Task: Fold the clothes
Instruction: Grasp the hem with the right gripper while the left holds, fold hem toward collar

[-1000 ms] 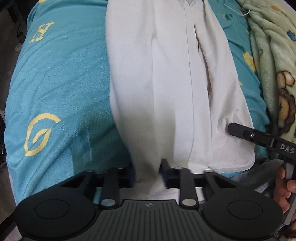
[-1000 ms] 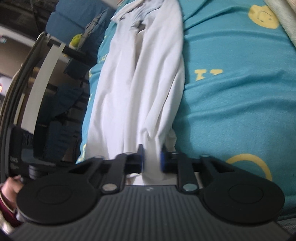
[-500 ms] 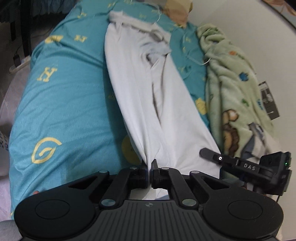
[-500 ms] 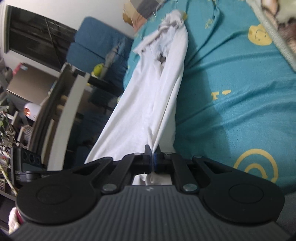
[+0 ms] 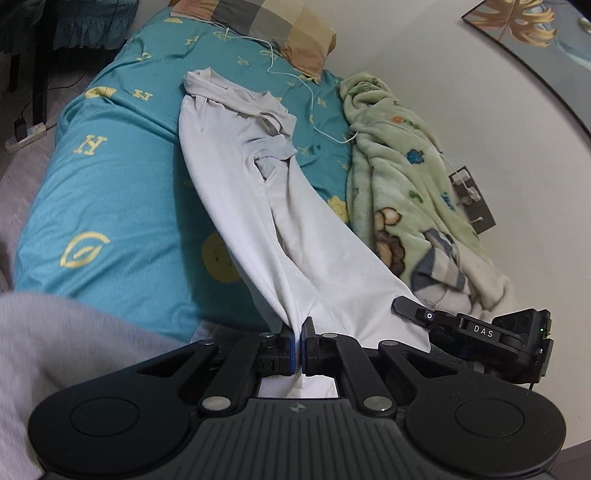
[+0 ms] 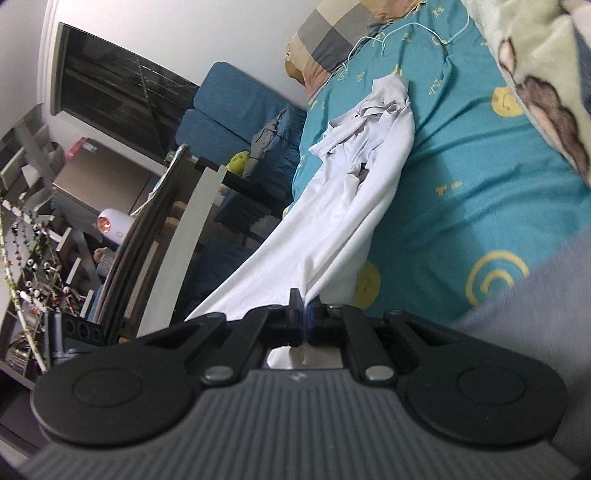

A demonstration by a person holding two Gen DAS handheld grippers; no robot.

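White garment (image 5: 258, 206), folded lengthwise into a narrow strip, near end lifted, far crumpled end resting on the bed.

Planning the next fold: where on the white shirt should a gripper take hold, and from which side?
Grip the near hem of the white shirt, coming from the foot of the bed: that edge hangs free toward you, while the collar end lies bunched farther up.

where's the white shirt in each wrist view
Left wrist view: the white cotton shirt runs from upper centre down to the left gripper, shut on its near edge.
Right wrist view: the shirt runs from upper centre down-left to the right gripper, also shut on it.
Shared landmark: the checked tan-and-grey pillow beyond the collar end.
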